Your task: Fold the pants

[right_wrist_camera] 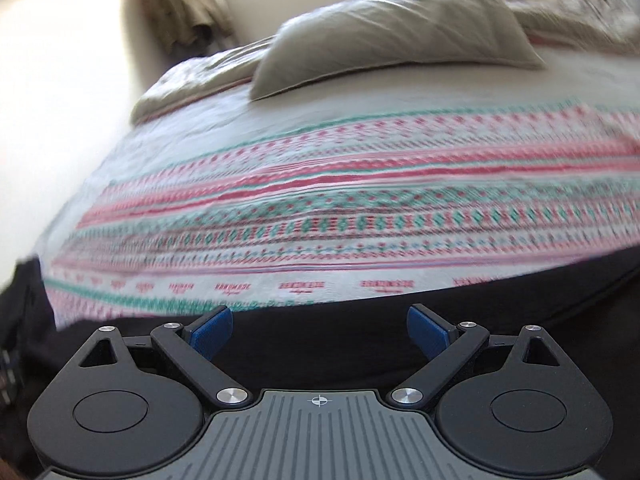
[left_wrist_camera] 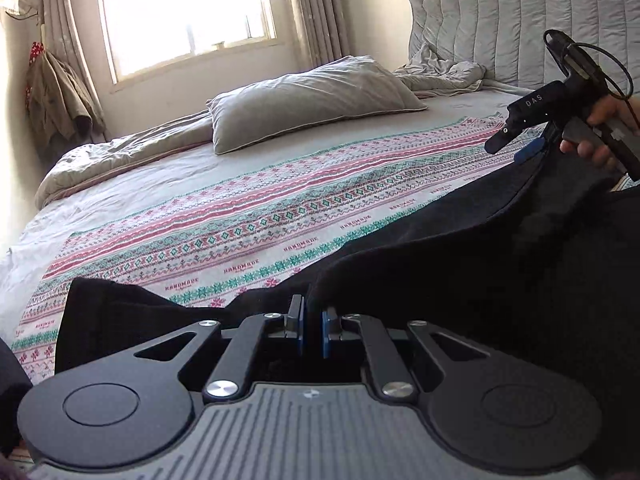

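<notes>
On the bed [left_wrist_camera: 160, 184], left hand-held gripper [left_wrist_camera: 311, 326] pinches black pants [left_wrist_camera: 460, 264]

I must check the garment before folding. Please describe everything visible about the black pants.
The black pants look like soft, thick, plain dark cloth. They lie rumpled on the near edge of the patterned sheet. The left gripper is shut on a raised fold. The right gripper is open above the cloth.

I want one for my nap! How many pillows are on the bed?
1. The plump grey fabric pillow lies on the far side of the bed below the window. Another could hide under the crumpled grey bedding by the headboard.
</notes>
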Demonstrator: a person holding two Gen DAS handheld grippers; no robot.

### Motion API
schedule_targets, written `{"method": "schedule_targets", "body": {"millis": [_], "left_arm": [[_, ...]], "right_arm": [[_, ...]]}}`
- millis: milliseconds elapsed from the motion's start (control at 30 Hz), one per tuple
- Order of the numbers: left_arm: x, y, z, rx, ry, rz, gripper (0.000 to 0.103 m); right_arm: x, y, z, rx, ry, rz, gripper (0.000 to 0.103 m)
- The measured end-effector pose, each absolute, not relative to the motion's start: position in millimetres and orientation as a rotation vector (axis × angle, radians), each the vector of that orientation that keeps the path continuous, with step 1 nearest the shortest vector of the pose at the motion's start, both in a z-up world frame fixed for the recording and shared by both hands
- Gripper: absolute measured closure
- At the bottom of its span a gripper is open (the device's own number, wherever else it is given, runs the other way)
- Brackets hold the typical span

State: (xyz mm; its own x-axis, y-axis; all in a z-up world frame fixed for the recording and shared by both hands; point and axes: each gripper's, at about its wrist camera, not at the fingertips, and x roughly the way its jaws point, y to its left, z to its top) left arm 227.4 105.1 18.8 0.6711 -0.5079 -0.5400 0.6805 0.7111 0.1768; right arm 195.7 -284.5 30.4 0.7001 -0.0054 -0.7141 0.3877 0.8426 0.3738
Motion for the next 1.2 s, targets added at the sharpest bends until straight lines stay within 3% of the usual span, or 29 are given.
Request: {"method": "schedule_targets", "body": {"millis": [300,700,833,900,933,967,1200], "left_arm": [[243.6,105.2,18.1,0.346,0.501,-0.665,0.084],[241.2,101.4,14.0,0.341,0.52,-0.625,0.084],[245.8,100.4,14.7,0.327,0.54,-0.602,0.084],[247.9,98.9,15.3,0.309,0.548,-0.584,0.084],[247.7,98.3,15.8,0.303,0.548,-0.577,0.084],[246.8,98.3,16.8,0.3,0.546,-0.571,0.084],[221.8,111.4,36.9,0.297,0.522,-0.539,0.084]], "right_arm": [[138.8,-344.3,11.3,0.802,0.748,-0.418,0.008],[99.7,-390.5,3.0,0.708,0.64,-0.711,0.011],[109.9,-402.8,-17.3,0.698,0.594,-0.774,0.036],[113.1,-404.1,-19.7,0.652,0.566,-0.802,0.062],[113.9,-405.2,-18.7,0.639,0.57,-0.808,0.084],[112.1,-406.2,-16.6,0.646,0.57,-0.801,0.097],[56.7,-389.7,39.8,0.612,0.497,-0.75,0.103]]}}
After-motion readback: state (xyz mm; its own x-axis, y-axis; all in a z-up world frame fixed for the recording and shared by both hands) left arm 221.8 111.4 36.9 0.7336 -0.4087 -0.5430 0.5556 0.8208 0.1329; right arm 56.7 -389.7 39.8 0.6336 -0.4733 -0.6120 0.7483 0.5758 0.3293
